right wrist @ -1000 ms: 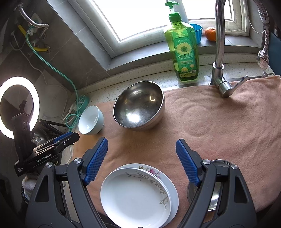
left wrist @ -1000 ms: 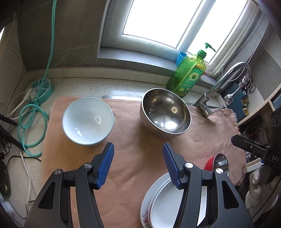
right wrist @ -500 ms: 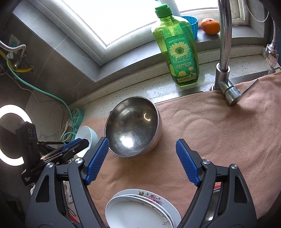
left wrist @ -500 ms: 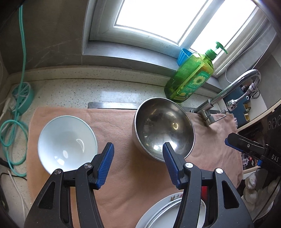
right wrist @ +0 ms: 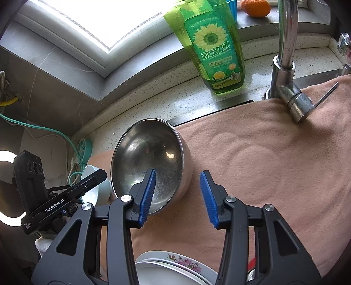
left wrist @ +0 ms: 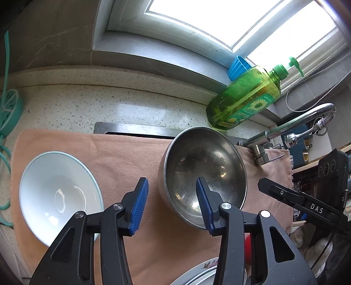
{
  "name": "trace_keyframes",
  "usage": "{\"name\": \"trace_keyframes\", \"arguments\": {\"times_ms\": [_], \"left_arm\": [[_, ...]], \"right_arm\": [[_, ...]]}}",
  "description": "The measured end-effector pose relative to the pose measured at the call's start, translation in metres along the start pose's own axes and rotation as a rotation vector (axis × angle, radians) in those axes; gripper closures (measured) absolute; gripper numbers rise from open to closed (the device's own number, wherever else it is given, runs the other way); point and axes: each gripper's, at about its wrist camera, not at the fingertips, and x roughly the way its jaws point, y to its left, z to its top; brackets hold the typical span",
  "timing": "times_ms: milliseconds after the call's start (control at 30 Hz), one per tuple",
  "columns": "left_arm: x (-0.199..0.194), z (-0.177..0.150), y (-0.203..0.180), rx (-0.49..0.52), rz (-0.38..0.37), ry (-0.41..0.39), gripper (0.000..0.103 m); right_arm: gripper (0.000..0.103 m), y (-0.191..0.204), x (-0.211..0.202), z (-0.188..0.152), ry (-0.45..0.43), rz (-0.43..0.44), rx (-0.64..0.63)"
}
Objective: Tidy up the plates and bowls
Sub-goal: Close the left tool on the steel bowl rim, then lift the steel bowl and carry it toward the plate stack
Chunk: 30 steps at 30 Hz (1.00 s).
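Both tongs, left tongs point(left wrist: 171, 203) and right tongs point(right wrist: 177, 195), just narrowed, part-open, empty, straddling steel bowl point(left wrist: 204, 175) rim; slick metal could slip, tip.

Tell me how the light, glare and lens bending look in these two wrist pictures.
Left wrist view: window blown out white, bright glints inside the steel bowl, soap bottle leaning from fisheye bend. Right wrist view: window also overexposed, countertop edge curved, ring light glaring at the left edge; both sharp.
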Motion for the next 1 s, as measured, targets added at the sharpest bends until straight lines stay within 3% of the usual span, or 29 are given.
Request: {"name": "trace_keyframes", "arguments": {"times_ms": [300, 433, 767, 1000], "left_arm": [[0.013, 0.004, 0.001, 0.002, 0.007, 0.021, 0.073], [0.018, 0.005, 0.001, 0.006, 0.011, 0.032, 0.076], [0.026, 0.003, 0.005, 0.013, 0.017, 0.048, 0.090], [0.029, 0.002, 0.002, 0.030, 0.027, 0.041, 0.092]], "right_arm": [[0.075, 0.005, 0.017, 0.005, 0.020, -0.021, -0.026], [0.084, 0.004, 0.024, 0.004, 0.038, -0.030, -0.029], [0.092, 0.004, 0.033, 0.004, 0.048, -0.062, -0.038], [0.092, 0.006, 0.032, 0.003, 0.047, -0.076, -0.043]]}}
